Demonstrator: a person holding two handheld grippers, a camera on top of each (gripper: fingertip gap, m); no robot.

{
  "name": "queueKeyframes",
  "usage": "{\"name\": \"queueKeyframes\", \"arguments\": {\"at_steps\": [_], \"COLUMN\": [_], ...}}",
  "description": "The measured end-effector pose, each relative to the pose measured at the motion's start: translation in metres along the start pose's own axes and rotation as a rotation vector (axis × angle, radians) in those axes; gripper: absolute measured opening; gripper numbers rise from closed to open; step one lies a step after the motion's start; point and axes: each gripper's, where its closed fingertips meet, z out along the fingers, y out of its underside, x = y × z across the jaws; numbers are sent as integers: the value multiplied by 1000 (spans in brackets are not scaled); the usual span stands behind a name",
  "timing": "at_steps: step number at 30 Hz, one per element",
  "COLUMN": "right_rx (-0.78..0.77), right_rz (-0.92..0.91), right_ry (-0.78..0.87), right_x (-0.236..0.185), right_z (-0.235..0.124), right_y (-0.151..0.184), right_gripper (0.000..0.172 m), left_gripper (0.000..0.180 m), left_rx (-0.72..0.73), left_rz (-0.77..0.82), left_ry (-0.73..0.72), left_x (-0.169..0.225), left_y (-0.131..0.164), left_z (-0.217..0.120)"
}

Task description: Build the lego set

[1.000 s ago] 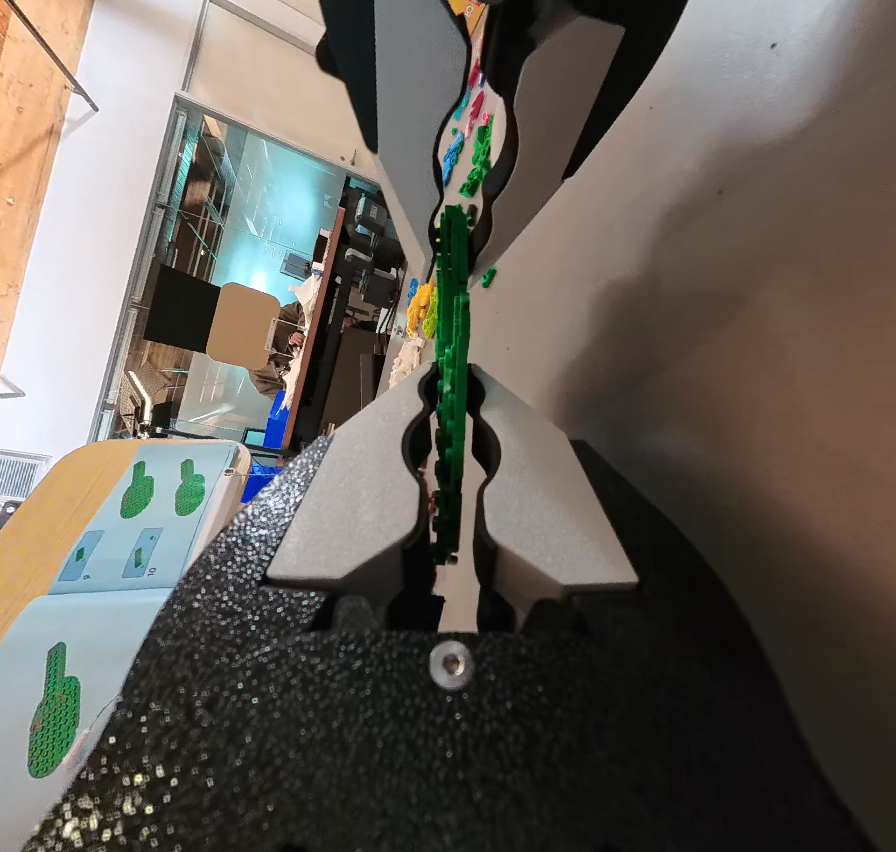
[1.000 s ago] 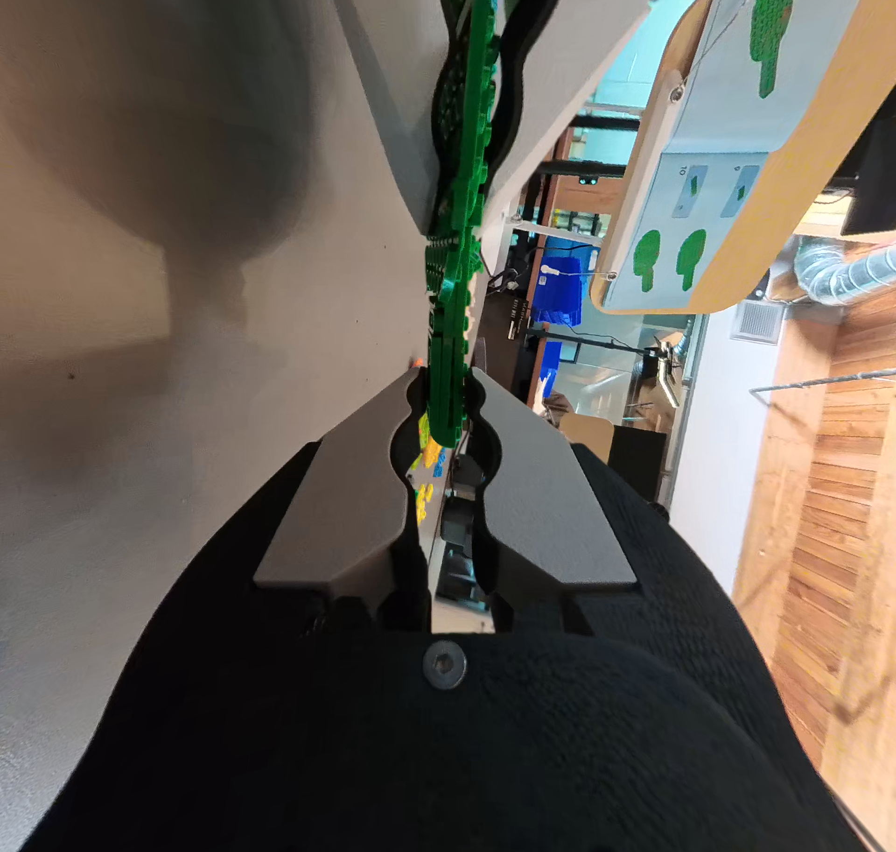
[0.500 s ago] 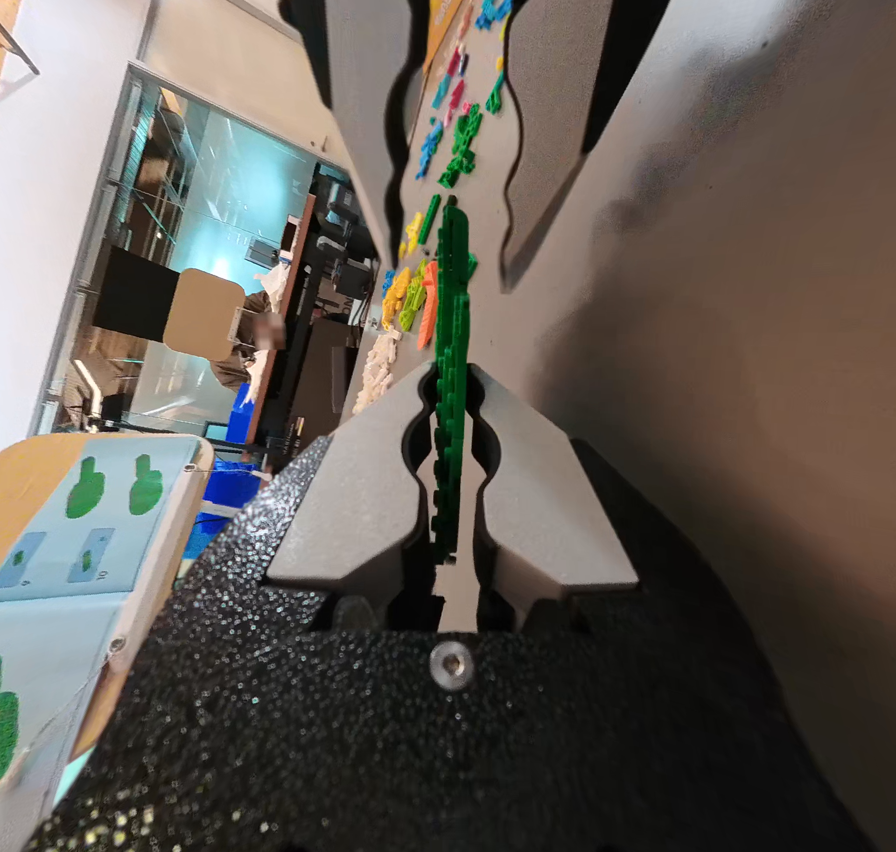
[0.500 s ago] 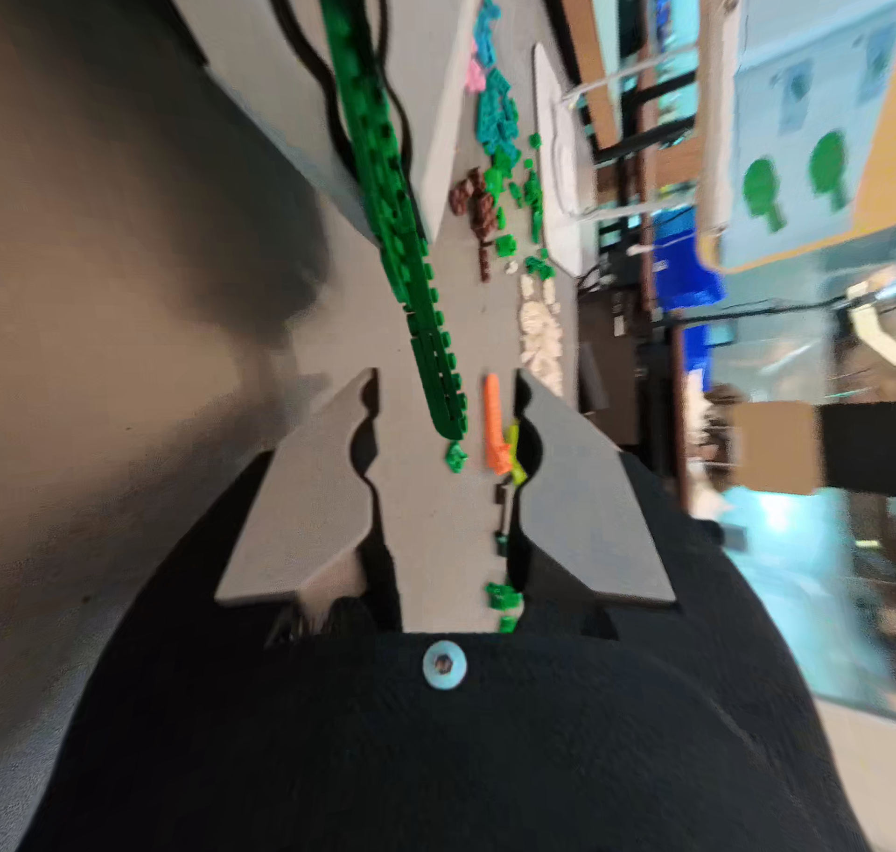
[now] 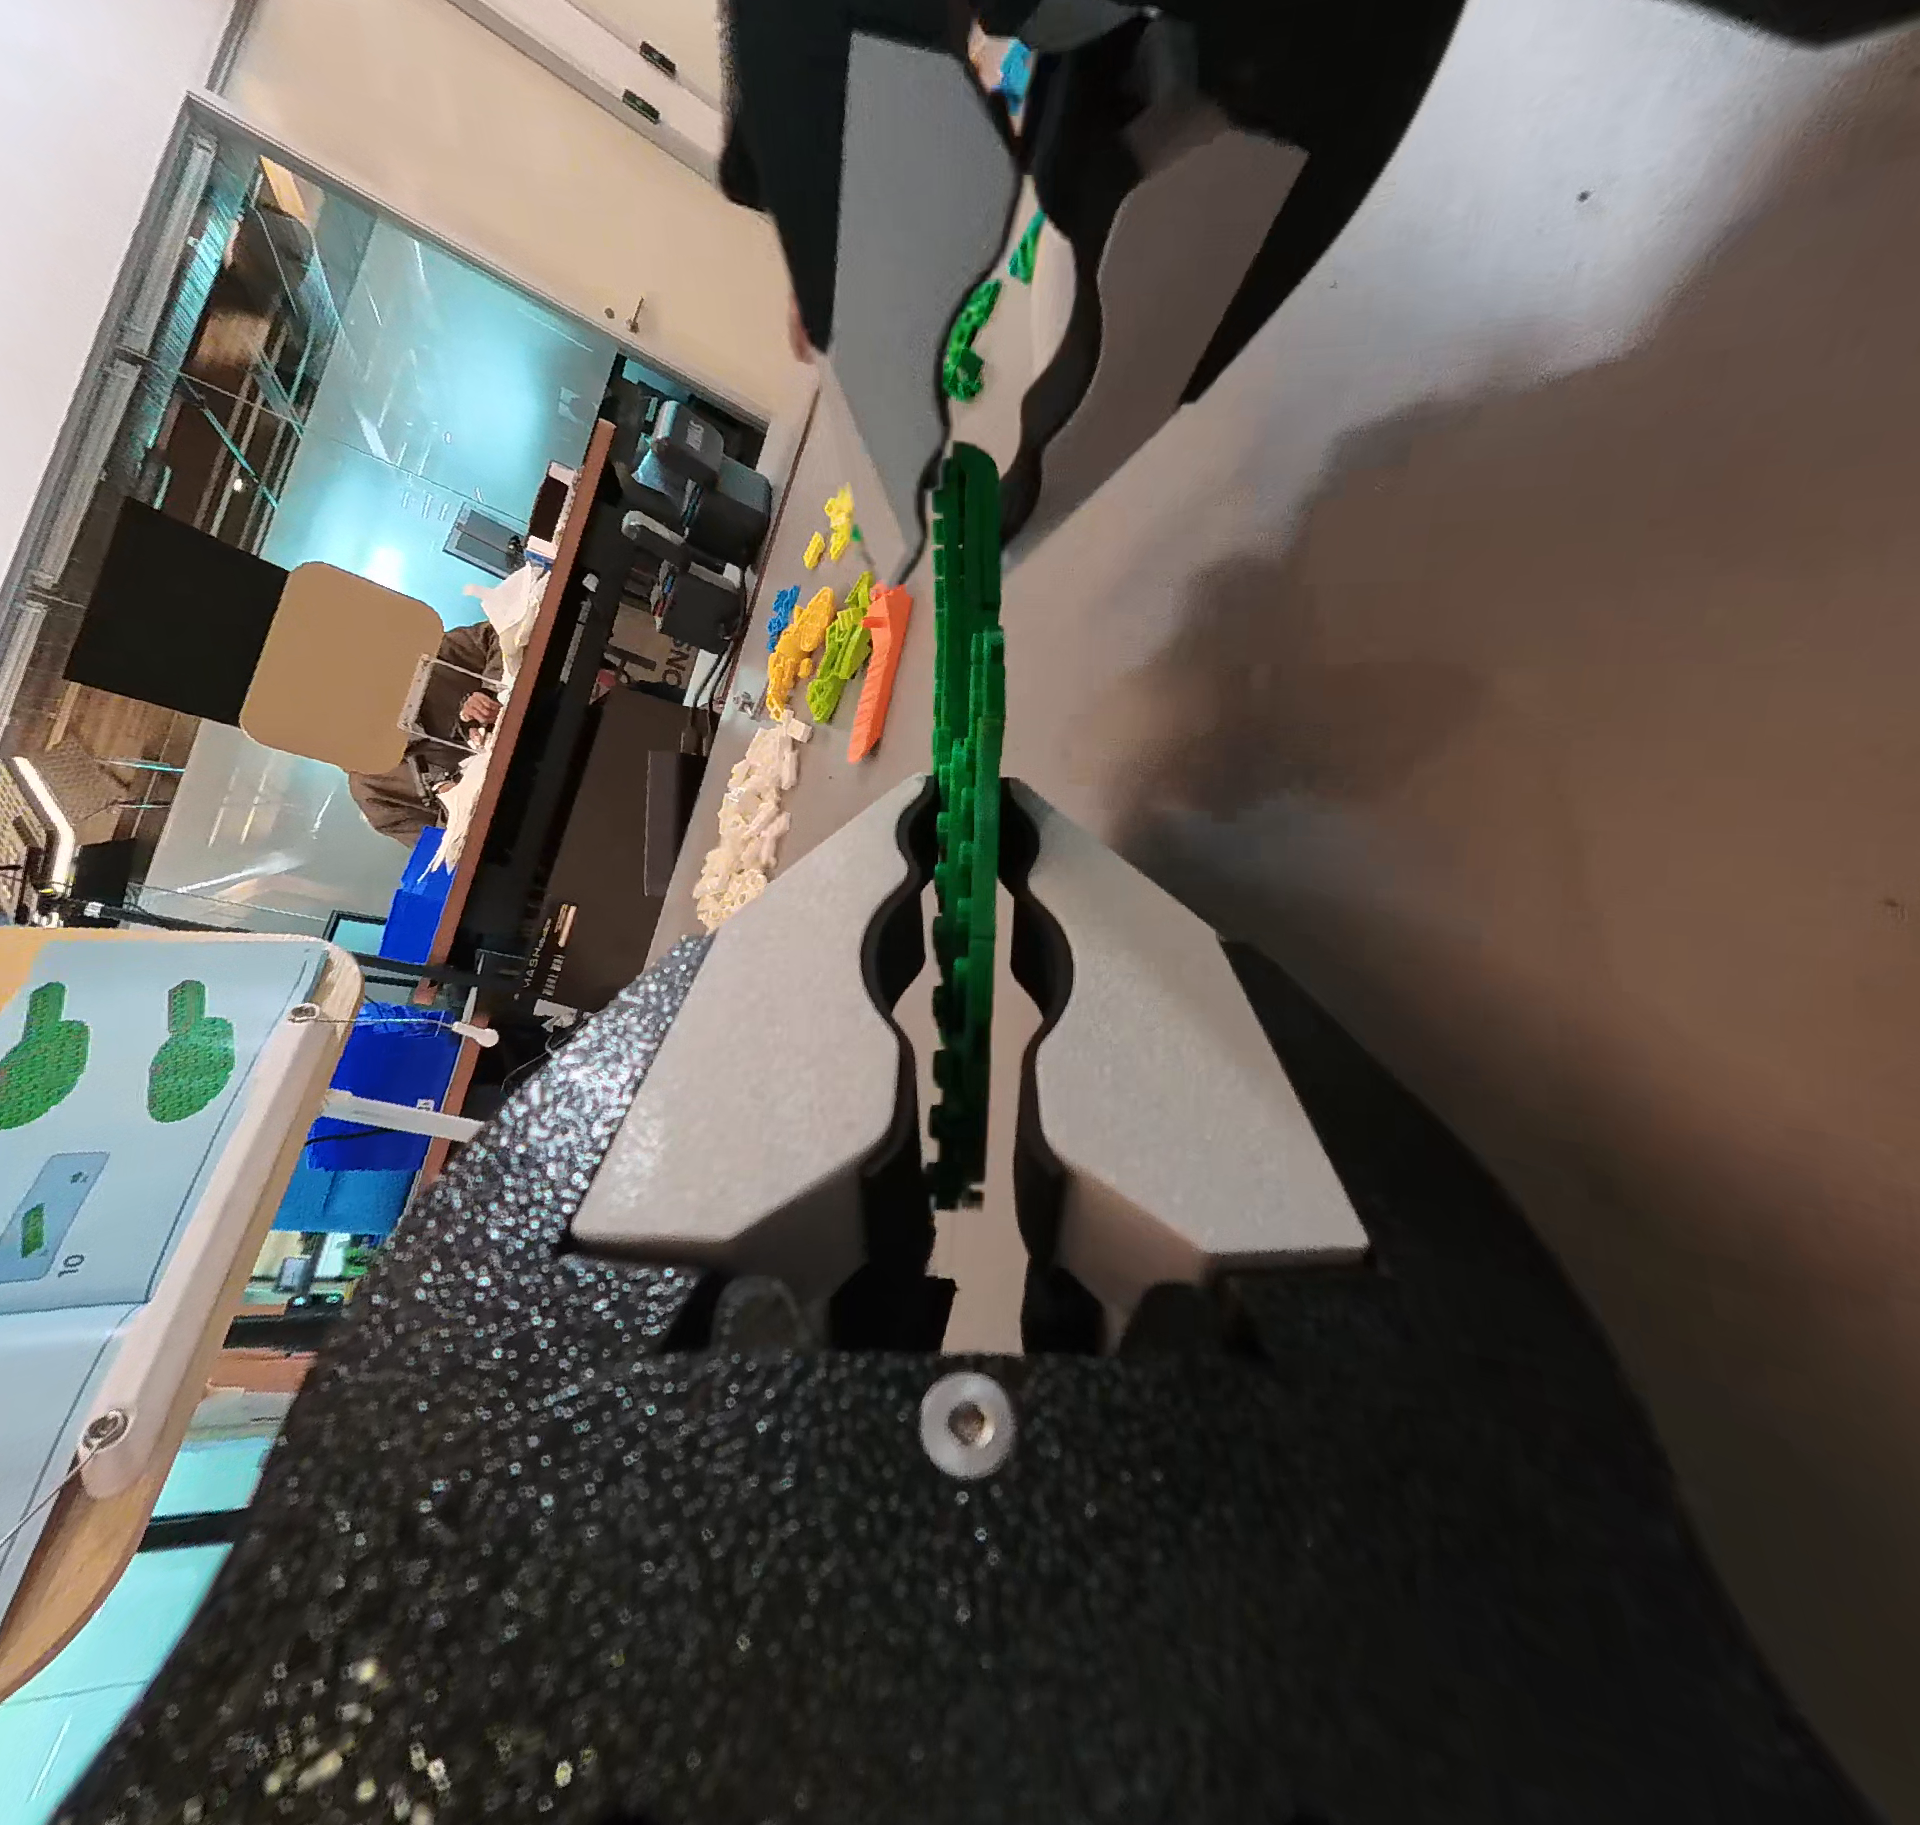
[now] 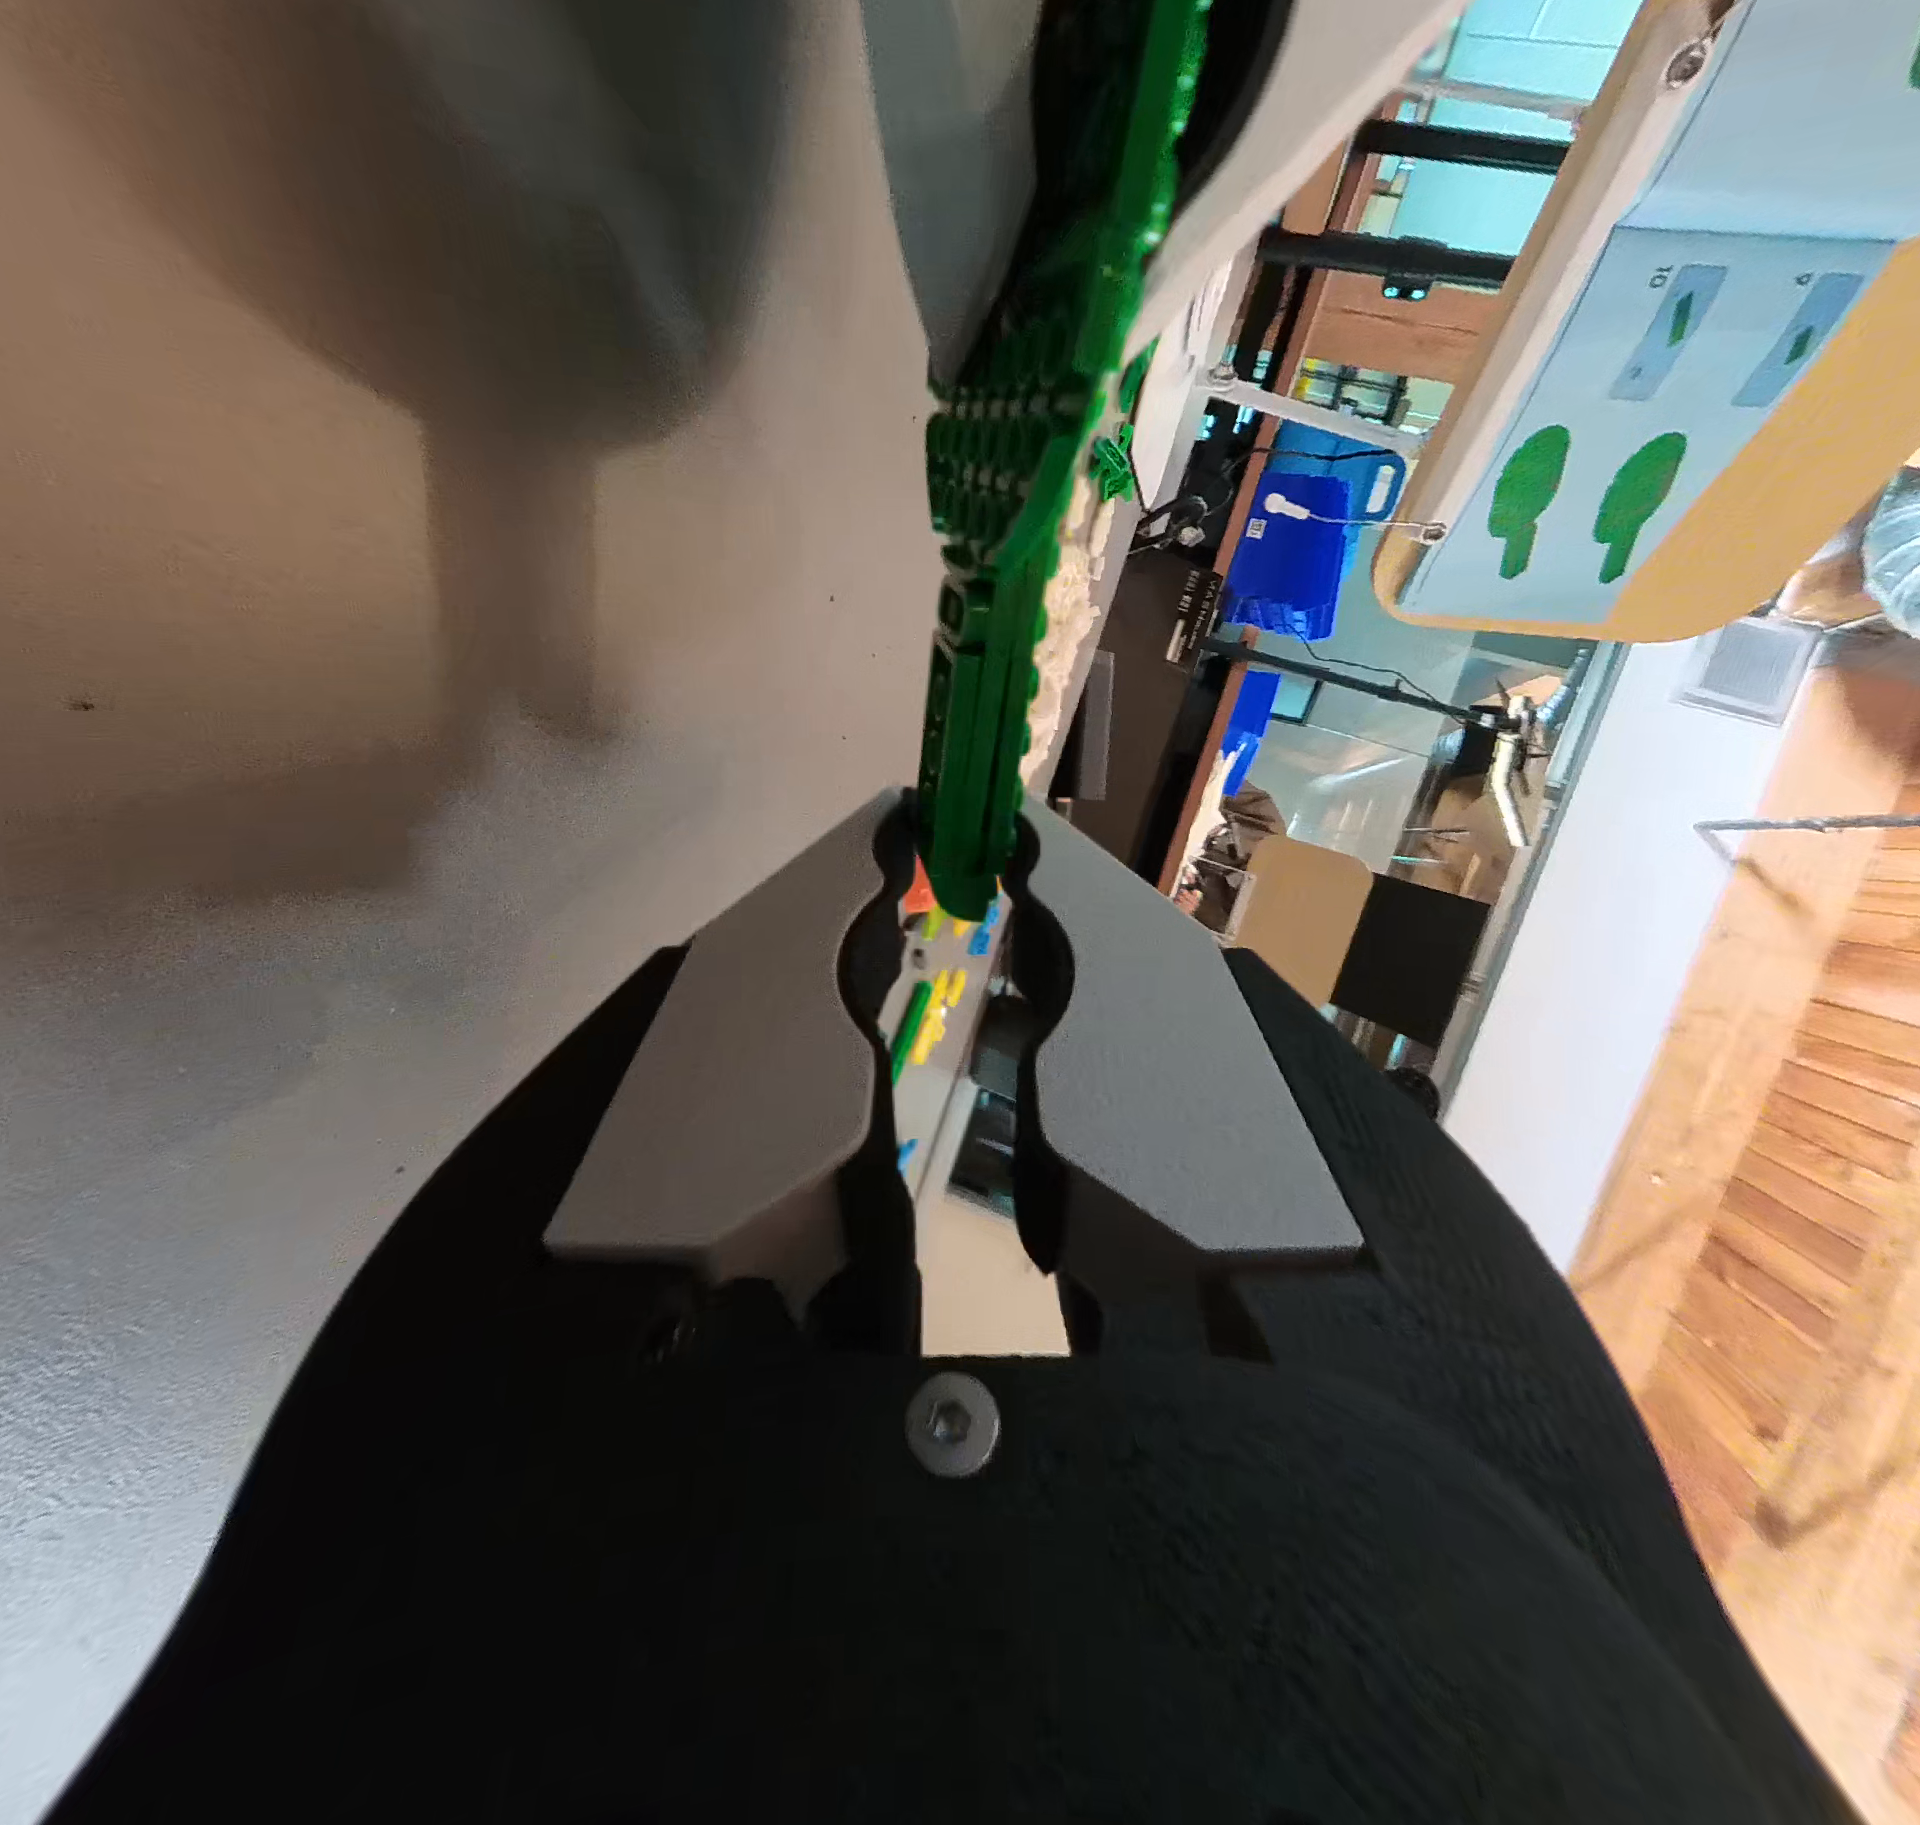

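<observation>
Above our grey bench (image 5: 1558, 425), our left fingers (image 5: 831, 996) and right fingers (image 6: 769, 996) each clamp an opposite end of the green brick plate (image 5: 966, 736), edge-on between them.

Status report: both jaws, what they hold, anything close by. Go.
Left gripper shut on flat green brick-built plate, edge-on. Right gripper shut on the plate's far end. Orange brick strip and yellow, lime, white brick piles on grey table alongside, apart.
</observation>
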Motion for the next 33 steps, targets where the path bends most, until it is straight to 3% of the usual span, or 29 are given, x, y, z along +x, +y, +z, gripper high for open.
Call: {"name": "queueKeyframes", "arguments": {"at_steps": [15, 22, 26, 33], "right_rx": [-10, 22, 72, 134], "right_rz": [-214, -11, 70, 16], "right_ry": [123, -6, -85, -148], "right_x": [5, 2, 2, -7], "right_z": [-2, -5, -9, -12], "right_y": [-1, -1, -13, -31], "right_gripper": [10, 10, 10, 10], "left_gripper": [8, 9, 32, 33], "left_rx": [8, 23, 89, 120], "left_rz": [-15, -31, -73, -37], "left_ry": [5, 2, 0, 133], "left_x": [-1, -1, -5, 17], "left_y": [0, -1, -11, -17], "left_z": [0, 1, -2, -2]}}
